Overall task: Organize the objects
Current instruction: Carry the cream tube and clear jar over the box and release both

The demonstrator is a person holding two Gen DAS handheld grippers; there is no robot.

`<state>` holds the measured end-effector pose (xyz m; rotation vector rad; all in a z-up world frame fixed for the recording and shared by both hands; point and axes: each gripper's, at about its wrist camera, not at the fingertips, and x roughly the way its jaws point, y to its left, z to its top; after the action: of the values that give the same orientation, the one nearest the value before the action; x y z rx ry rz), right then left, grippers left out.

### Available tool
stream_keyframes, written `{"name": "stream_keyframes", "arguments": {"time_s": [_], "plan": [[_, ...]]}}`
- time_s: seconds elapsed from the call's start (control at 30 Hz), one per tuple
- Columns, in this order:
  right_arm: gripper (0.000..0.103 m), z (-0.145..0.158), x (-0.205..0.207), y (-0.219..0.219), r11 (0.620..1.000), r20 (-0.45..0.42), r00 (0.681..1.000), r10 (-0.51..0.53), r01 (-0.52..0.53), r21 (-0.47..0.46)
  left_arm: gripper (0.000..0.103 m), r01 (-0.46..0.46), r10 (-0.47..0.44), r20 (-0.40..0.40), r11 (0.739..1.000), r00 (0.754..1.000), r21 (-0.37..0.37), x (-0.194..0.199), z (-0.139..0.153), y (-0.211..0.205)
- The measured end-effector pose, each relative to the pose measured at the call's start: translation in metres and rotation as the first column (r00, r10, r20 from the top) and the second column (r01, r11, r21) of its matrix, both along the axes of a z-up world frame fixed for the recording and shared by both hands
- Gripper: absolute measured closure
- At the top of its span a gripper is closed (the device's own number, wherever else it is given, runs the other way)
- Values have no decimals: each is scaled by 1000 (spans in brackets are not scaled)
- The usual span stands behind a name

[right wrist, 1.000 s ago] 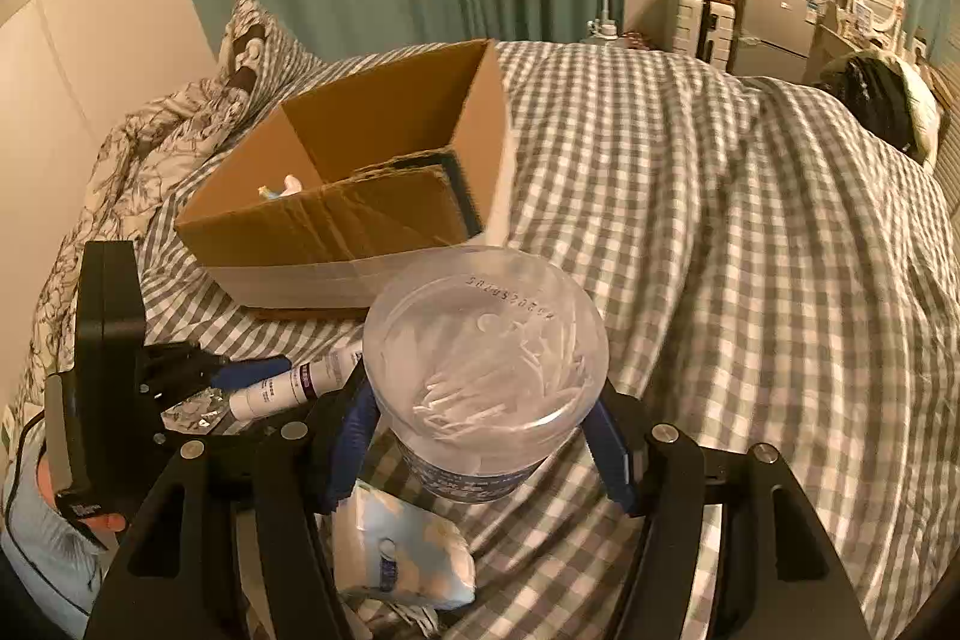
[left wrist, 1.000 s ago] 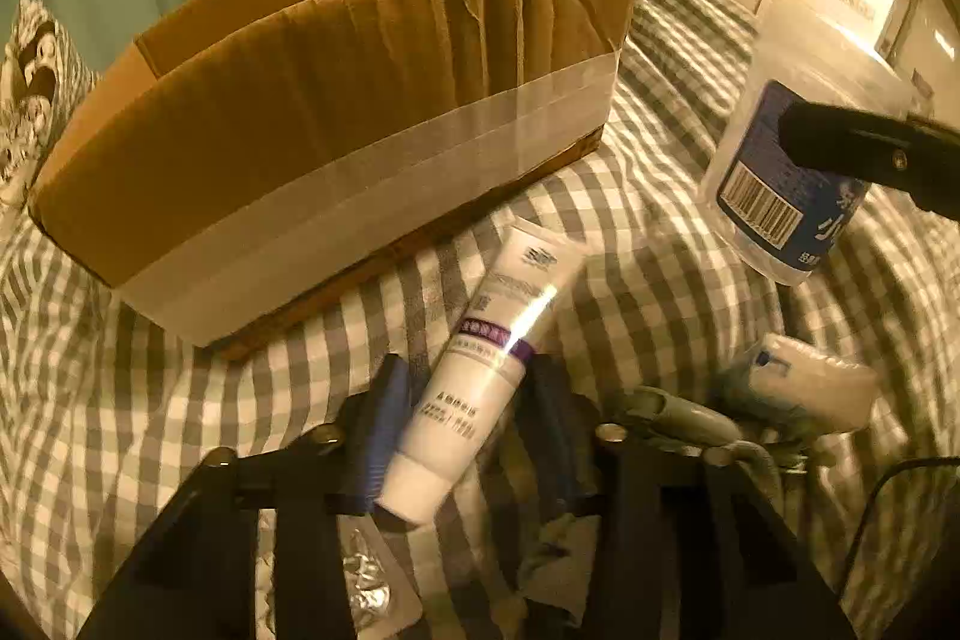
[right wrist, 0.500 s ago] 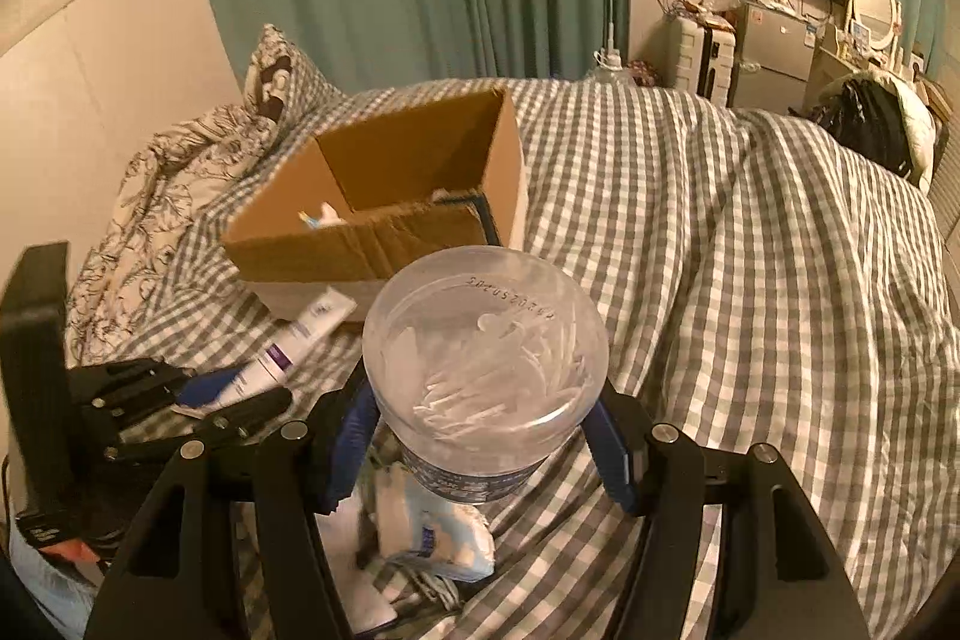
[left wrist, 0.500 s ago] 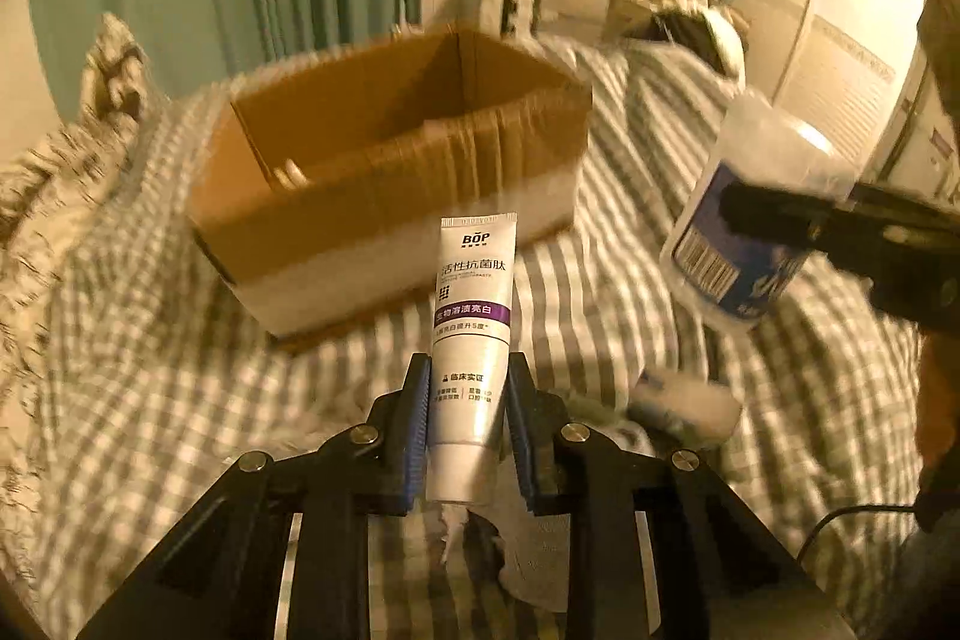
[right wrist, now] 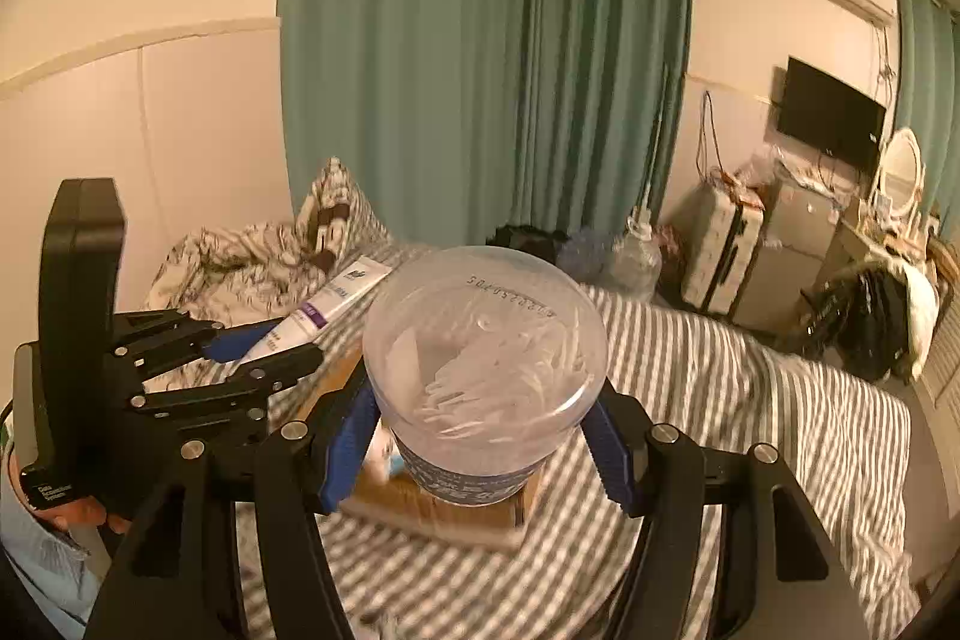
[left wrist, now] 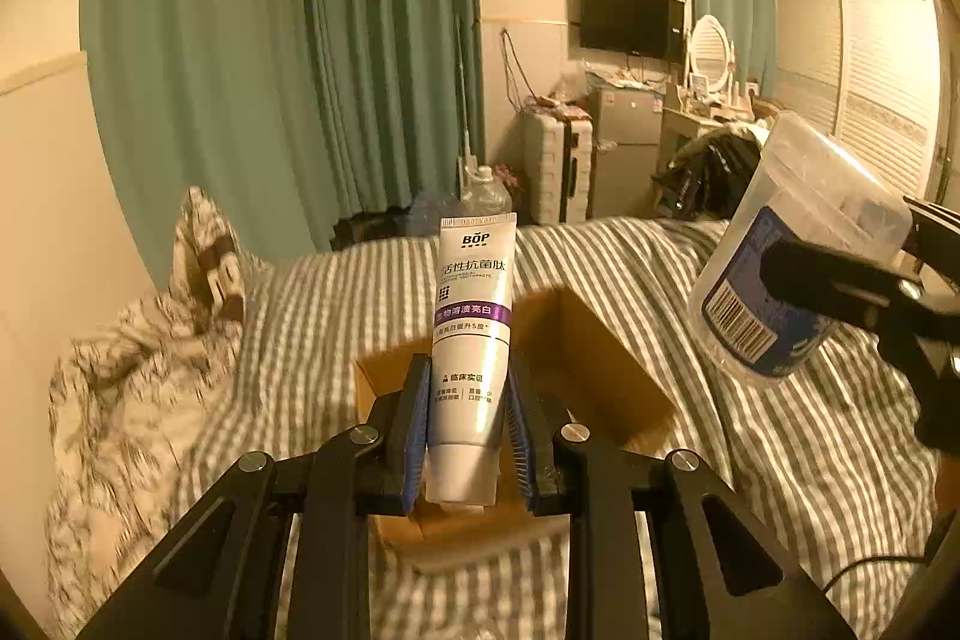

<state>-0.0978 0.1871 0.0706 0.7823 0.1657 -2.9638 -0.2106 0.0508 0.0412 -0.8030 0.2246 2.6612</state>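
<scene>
Toothpaste tube: 1, white w/ purple band, standing cap-end down between the pads of the left gripper. Gripper is narrowly open, just tube-width, both blue pads pressed on the tube's lower part; crimped end points up and away. Tube is in the air above the cardboard box. In the right wrist view the same tube sticks out of the left gripper at far left, slanting up to the right, and a bit of a hand shows under that gripper's black body.

Boxes: 1, brown, open-topped, sitting on the bed w/ its grey-white checked cover. Left view shows part of the box's bare inner walls behind the tube. Right view shows only the box's edge below the tub, plus a small pale item beside the left pad; can't tell what it is or if it lies inside.

Tubs: 1 clear plastic tub, round, lid on, blue label round the base; holds a heap of thin white sticks, prob. cotton swabs. Right gripper is about half open, one pad on each side of the tub's wall, gripping it clear of the bed. From the left view the tub hangs tilted at far right, barcode showing, right gripper's finger across it.

Grippers: 2, one item each. Rumpled patterned bedding lies at the left of the bed.
</scene>
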Motion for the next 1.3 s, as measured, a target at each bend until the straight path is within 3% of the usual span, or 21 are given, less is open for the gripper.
{"name": "stream_keyframes", "arguments": {"time_s": [0.2,0.4,0.63,0.87,0.93,1.0,1.03,1.07,1.3], "plan": [[40,-8,-51,-6,1000,9,1000,17,-17,-13,79,-42,42,-5,999,999,5,-50,-4,-3],[40,-66,-108,-6,1000,98,995,-4,6,-17,79,-102,102,44,995,994,4,-84,-60,-12],[40,-114,-145,4,999,194,981,-24,29,-22,79,-32,38,119,998,992,-48,-101,-107,-3],[38,-122,-154,8,998,205,978,-37,47,-44,79,17,-6,183,998,983,-59,-101,-130,9],[17,-115,-149,7,998,177,983,-44,50,-33,76,21,-10,197,998,980,-55,-99,-131,9],[16,-103,-138,3,998,131,990,-52,55,-22,63,10,1,199,999,980,-53,-97,-131,6],[15,-96,-132,2,998,116,992,-50,52,-20,38,-3,13,194,999,981,-54,-94,-130,5],[14,-91,-127,2,999,107,993,-48,50,-18,21,-22,31,179,998,983,-51,-91,-127,2],[13,-52,-67,5,998,81,994,-69,69,11,18,-67,67,134,998,989,-5,-52,-98,-14]]}}
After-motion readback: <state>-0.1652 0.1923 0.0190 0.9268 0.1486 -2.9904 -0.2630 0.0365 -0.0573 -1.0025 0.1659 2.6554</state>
